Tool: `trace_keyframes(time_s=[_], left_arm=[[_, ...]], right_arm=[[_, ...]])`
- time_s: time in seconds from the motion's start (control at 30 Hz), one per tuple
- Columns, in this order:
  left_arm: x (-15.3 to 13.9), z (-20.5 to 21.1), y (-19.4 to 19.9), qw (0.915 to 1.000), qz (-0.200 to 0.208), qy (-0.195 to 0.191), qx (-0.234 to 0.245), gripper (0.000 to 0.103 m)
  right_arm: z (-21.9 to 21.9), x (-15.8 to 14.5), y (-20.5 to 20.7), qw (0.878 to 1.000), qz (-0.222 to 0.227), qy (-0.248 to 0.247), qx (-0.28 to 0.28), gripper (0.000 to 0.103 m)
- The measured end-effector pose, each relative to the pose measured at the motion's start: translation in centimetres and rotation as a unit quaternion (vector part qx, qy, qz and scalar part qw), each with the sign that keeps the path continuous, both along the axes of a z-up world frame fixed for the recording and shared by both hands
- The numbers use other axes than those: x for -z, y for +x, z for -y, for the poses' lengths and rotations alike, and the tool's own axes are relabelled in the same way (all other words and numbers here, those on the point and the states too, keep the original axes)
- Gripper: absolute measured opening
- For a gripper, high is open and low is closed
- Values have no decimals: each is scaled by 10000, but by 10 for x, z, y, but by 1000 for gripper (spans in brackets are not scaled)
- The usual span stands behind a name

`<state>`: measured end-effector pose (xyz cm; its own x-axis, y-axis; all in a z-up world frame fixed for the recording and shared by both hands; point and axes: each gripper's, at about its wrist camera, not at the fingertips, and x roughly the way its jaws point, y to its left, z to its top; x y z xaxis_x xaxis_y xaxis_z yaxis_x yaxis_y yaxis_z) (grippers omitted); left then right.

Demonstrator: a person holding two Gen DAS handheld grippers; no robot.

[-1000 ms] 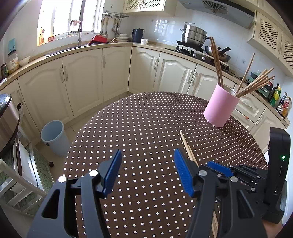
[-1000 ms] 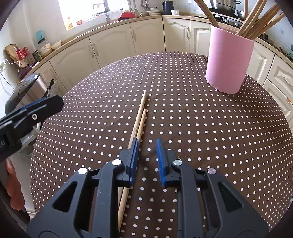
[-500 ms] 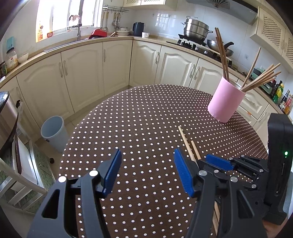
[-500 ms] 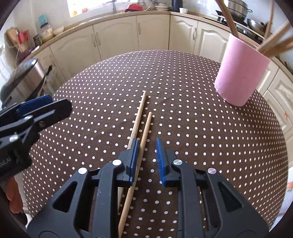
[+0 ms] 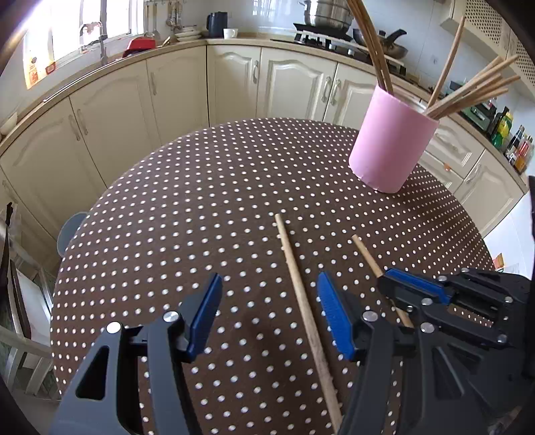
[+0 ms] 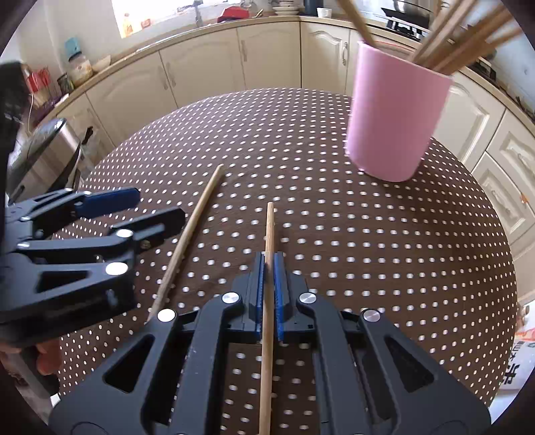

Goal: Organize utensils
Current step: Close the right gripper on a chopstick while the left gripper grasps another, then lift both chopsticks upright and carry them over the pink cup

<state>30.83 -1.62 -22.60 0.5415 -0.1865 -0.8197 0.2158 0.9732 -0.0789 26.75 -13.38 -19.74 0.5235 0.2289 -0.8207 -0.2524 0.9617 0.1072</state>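
Now our right gripper (image 6: 266,267) pinches one chopstick (image 6: 269,227); we lift level toward the pink cup (image 6: 394,117). Left gripper (image 5: 267,314), jaws wide, straddles the other chopstick (image 5: 301,291).

A round table (image 5: 200,200) with a brown, white-dotted cloth fills the middle of both views. Cream cabinets (image 5: 174,87) curve behind it under a pale counter. At upper left of the left view a tap (image 5: 100,40) stands before a bright window, with a red bowl (image 5: 138,45) beside it; a dark kettle (image 5: 215,21) and a white cup (image 5: 230,32) sit further right. At top centre a steel pot (image 5: 326,13) rests on a hob, a wok (image 5: 388,41) next to it. Bottles (image 5: 511,140) line the right edge. A grey bin (image 5: 68,231) shows at the table's left edge. At left of the right view a steel cooker (image 6: 50,147) is in view.
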Motion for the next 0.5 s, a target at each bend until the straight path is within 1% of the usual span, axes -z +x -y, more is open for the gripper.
trace_keyframes(time_s=[0.17,0.5], left_arm=[[7,14,13,9997,-120,198,-17,59],[13,37,27,9989,-158,451,4,59]], right_arm=[[11,-3,0,9999,30,120,11,6],[26,0,0,9997,-31,253,-6,6]])
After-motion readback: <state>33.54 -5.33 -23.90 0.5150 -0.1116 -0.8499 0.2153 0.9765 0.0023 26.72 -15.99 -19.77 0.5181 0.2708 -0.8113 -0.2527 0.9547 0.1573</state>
